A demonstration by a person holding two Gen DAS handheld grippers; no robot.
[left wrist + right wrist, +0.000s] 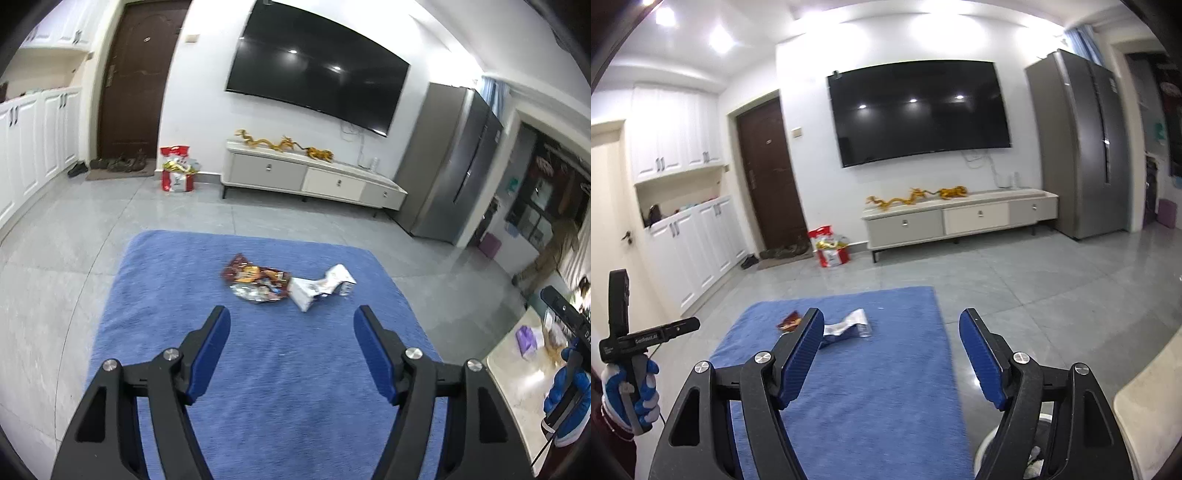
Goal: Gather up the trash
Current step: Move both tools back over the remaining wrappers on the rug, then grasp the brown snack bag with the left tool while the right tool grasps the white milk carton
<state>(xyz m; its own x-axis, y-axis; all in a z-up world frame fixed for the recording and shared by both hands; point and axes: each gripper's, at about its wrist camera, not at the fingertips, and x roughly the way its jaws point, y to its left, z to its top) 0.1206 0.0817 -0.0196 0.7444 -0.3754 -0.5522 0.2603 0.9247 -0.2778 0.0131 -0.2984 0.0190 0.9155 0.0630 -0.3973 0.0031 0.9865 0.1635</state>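
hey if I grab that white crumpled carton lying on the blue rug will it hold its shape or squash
Likely it squashes: the white carton is already crushed and twisted, so its walls look soft. It probably weighs little, since it looks flattened and empty. It lies flat on the rug beside the snack wrapper, so it shouldn't roll.

The one piece of lettering that shows is white print along the black bar of the left gripper [650, 338], seen from the right wrist camera; it is too blurred to spell out with certainty. The snack wrapper [256, 278], the crumpled white carton [321, 286] and the red bag [176, 168] by the door carry printing, none of it legible.
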